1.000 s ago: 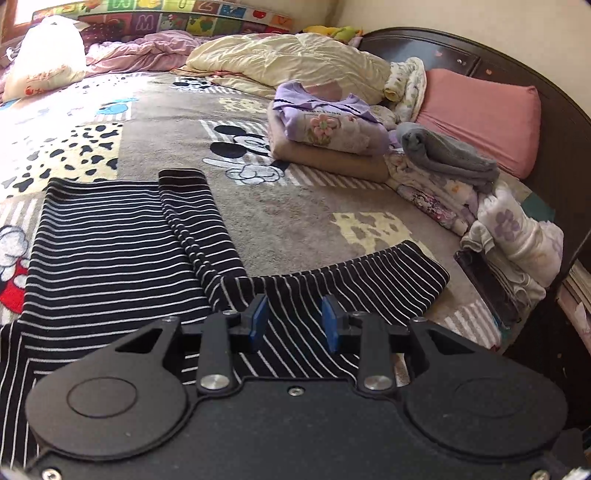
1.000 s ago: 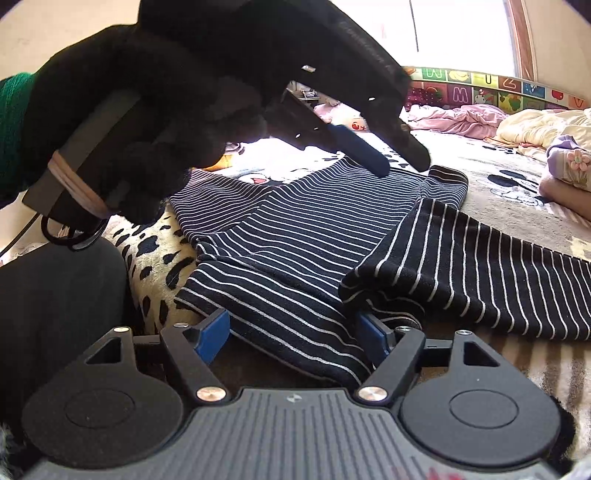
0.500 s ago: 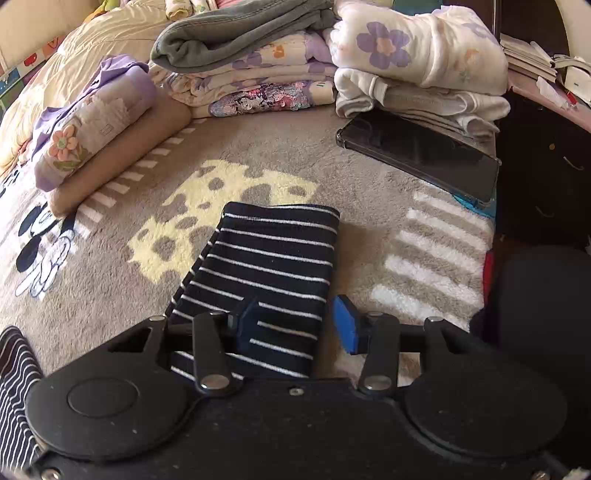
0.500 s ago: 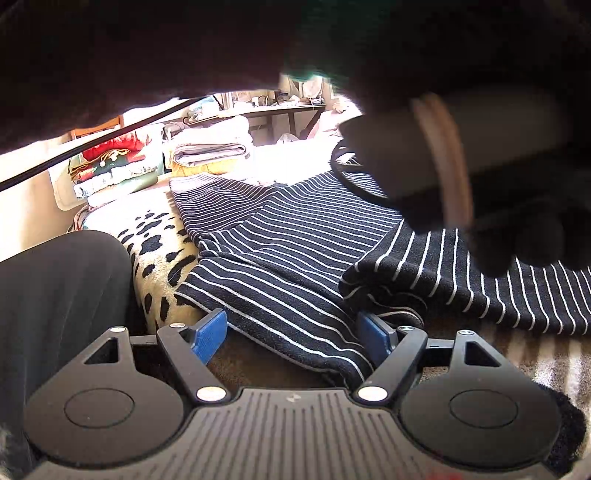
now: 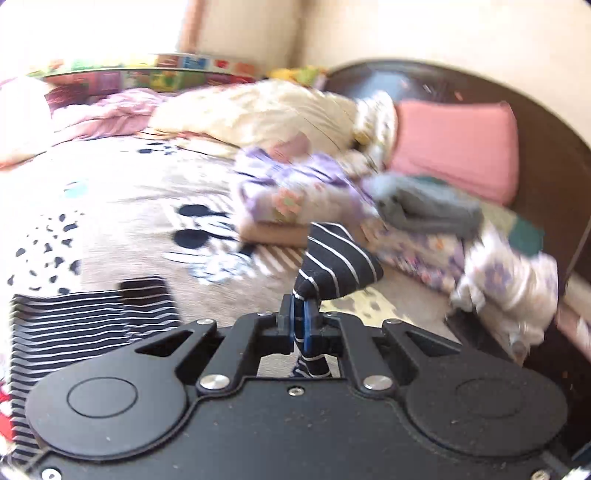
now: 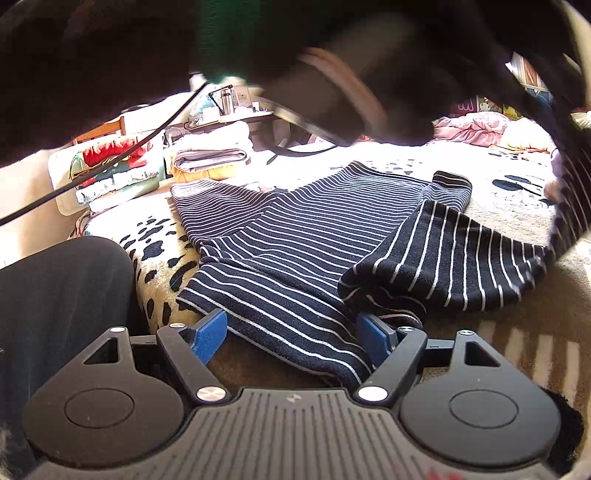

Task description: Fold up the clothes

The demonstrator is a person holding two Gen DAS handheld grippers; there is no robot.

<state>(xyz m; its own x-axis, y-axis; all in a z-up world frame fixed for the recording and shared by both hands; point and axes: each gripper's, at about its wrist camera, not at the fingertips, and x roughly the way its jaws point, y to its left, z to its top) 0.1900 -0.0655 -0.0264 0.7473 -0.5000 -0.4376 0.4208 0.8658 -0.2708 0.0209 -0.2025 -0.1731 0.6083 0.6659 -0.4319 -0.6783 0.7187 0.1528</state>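
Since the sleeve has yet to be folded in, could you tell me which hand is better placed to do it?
Left, probably. The left tongs are already shut on the striped sleeve, lifted off the blanket. The right tongs sit open at the striped top's hem.

Daylight pours in from the window [image 5: 110, 29] at the far left, and its panes are blown out to white. My left view is smeared with motion blur: the pink pillow [image 5: 454, 147] and the folded piles run soft, while the striped cloth pinched close in front stays fairly crisp. My right view is sharper, though a dark, blurred glove [image 6: 332, 55] shades the top. Sun glares hard on the far bedspread [image 6: 406, 155]. Both pictures bend at the edges.
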